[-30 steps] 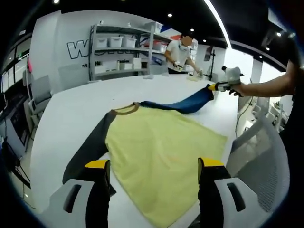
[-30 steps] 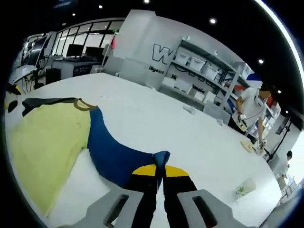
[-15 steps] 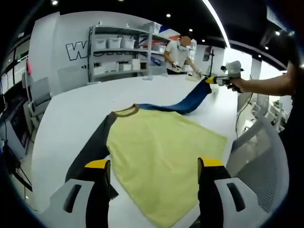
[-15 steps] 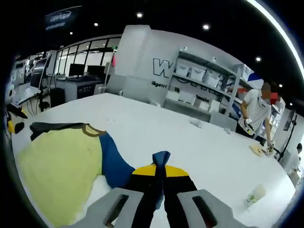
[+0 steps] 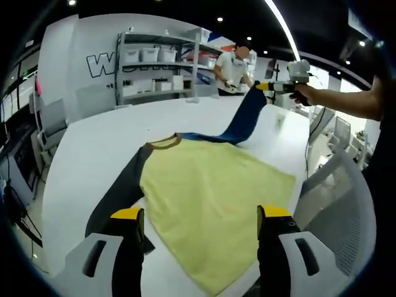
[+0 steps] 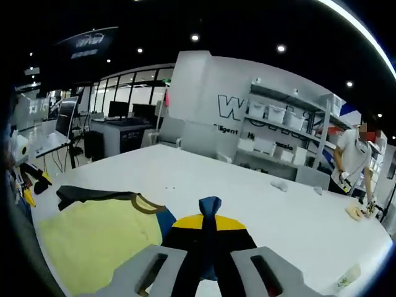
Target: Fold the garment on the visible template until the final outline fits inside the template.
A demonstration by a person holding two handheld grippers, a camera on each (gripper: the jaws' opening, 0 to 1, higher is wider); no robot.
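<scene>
— Two grippers here; where does the garment (image 5: 210, 204) lie against each?

— It lies spread on the white table (image 5: 93, 148), its yellow body just beyond the left gripper (image 5: 199, 216), whose jaws stand wide apart over the near hem and touch nothing. In the right gripper view the right gripper (image 6: 209, 218) has its jaws pressed together on the cuff of the blue sleeve (image 6: 210, 207), which pokes up between the yellow tips.

— And seen from the left gripper view?

— The right gripper (image 5: 263, 86) is held up above the far side of the table by the person's hand (image 5: 309, 94), and the blue sleeve (image 5: 242, 117) hangs from it in a taut band down to the shoulder.

— Which way does the shirt point?

— Its long axis runs from the brown collar (image 5: 164, 143), on the far side, to the hem near the left gripper. The dark sleeve (image 5: 117, 195) lies flat along the left edge, reaching toward the near table edge.

— What differs from a second ago?

— The right gripper has risen: then the blue sleeve lay low over the table, now it climbs steeply. The yellow body and the dark sleeve have stayed put, and the left gripper's jaws are as far apart as before.
</scene>
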